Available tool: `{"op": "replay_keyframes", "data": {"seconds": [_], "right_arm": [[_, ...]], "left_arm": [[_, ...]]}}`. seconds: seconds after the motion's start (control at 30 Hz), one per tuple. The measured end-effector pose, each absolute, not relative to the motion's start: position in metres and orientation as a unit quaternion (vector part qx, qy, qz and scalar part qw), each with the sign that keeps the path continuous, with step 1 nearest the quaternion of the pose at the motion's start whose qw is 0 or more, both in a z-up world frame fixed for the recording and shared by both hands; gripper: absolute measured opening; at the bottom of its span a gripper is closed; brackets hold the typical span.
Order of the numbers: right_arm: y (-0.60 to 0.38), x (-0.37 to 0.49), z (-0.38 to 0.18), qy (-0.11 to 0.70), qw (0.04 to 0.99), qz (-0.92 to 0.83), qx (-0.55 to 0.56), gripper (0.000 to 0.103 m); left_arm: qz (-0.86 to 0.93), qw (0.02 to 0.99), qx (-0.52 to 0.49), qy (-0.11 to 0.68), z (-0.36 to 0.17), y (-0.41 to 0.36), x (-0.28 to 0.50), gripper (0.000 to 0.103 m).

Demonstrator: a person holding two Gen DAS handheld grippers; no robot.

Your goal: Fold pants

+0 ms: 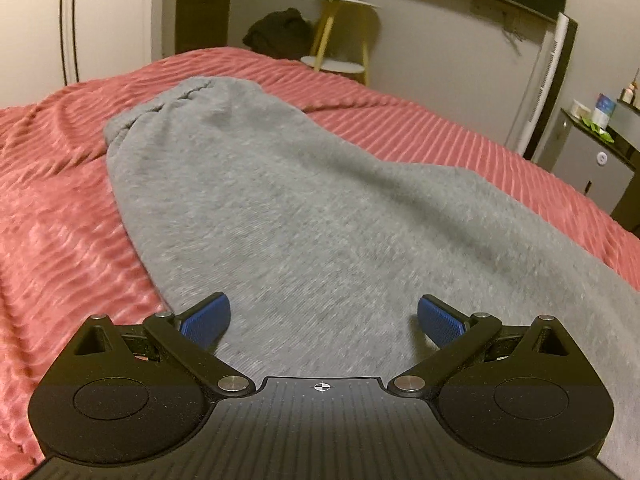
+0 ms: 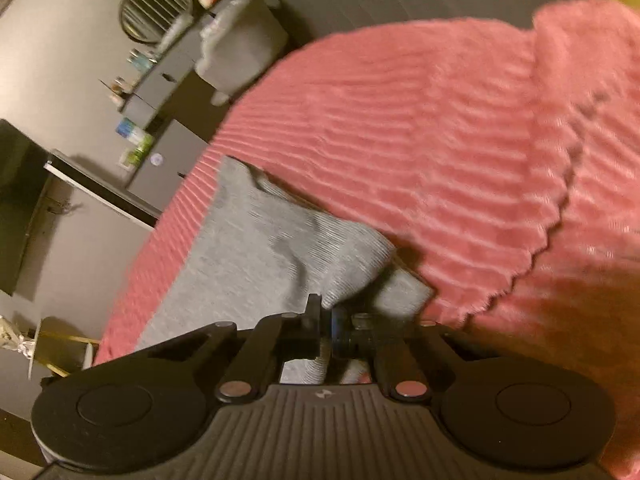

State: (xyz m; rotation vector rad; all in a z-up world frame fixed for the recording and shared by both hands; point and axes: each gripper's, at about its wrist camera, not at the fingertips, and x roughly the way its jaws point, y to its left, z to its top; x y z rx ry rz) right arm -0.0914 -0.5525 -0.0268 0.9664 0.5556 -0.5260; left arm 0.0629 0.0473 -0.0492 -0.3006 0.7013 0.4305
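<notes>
- Nearest in, the right gripper (image 2: 331, 326) is sitting with its jaws pressed together, and grey cloth is showing both above and below the closed pads, so it is looking like a pinch on a corner of the pants (image 2: 256, 256).
- That corner is bunching and lifting into a ridge just ahead of the pads, with a second grey layer peeking out underneath.
- On the other side, the left gripper (image 1: 324, 320) is hovering with its blue pads (image 1: 208, 316) spread wide apart and nothing between them; the grey fabric is only lying below.
- Further out, the pants (image 1: 304, 208) are stretching away as one long grey band across the pink ribbed bedspread (image 1: 60, 200), which suggests the legs are already lying one on the other.
- At the far end, a gathered, puckered edge (image 1: 176, 100) is resting flat on the bed.
- My read: the lengthwise fold is looking done, and the crosswise folds, bringing one end over toward the other, are still waiting.
</notes>
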Motion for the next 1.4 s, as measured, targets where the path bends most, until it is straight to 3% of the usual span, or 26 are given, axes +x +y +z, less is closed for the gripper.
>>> {"op": "replay_keyframes", "data": {"seconds": [0.13,0.3,0.4,0.47,0.53,0.67,0.87,0.9,0.97,1.27,1.3,1.33,1.4], "right_arm": [[-0.546,-0.104,-0.015,0.237,0.833,-0.250,0.432,0.004],[-0.557,-0.113,-0.041,0.263,0.808,-0.269,0.453,0.007],[-0.567,-0.128,-0.050,0.242,0.789,-0.243,0.510,0.016],[-0.570,-0.132,-0.051,0.241,0.782,-0.245,0.520,0.030],[-0.572,-0.134,-0.054,0.238,0.778,-0.240,0.529,0.031],[-0.576,-0.135,-0.061,0.214,0.774,-0.218,0.554,0.051],[-0.577,-0.124,-0.060,0.216,0.784,-0.201,0.546,0.049],[-0.577,-0.123,-0.059,0.217,0.787,-0.199,0.543,0.046],[-0.578,-0.121,-0.057,0.218,0.795,-0.198,0.530,0.028],[-0.582,-0.125,-0.067,0.209,0.783,-0.227,0.540,0.029],[-0.581,-0.123,-0.064,0.211,0.787,-0.229,0.533,0.027],[-0.578,-0.119,-0.059,0.216,0.797,-0.234,0.513,0.016],[-0.566,-0.115,-0.040,0.220,0.829,-0.240,0.455,0.014]], "left_arm": [[0.209,0.904,-0.147,0.344,-0.048,0.048,0.061,0.103],[0.208,0.903,-0.135,0.350,-0.051,0.045,0.062,0.103],[0.209,0.903,-0.131,0.351,-0.051,0.043,0.061,0.103],[0.208,0.903,-0.131,0.352,-0.052,0.042,0.062,0.103],[0.203,0.904,-0.128,0.353,-0.052,0.041,0.062,0.103],[0.197,0.906,-0.114,0.357,-0.053,0.036,0.063,0.103],[0.198,0.905,-0.116,0.358,-0.054,0.035,0.065,0.103],[0.198,0.905,-0.115,0.358,-0.054,0.035,0.065,0.103],[0.196,0.905,-0.115,0.359,-0.054,0.036,0.065,0.103],[0.138,0.917,-0.130,0.350,-0.048,0.026,0.063,0.103],[0.130,0.919,-0.131,0.349,-0.047,0.024,0.062,0.103],[0.121,0.921,-0.130,0.348,-0.046,0.021,0.062,0.103],[0.111,0.922,-0.126,0.347,-0.044,0.018,0.061,0.103]]}}
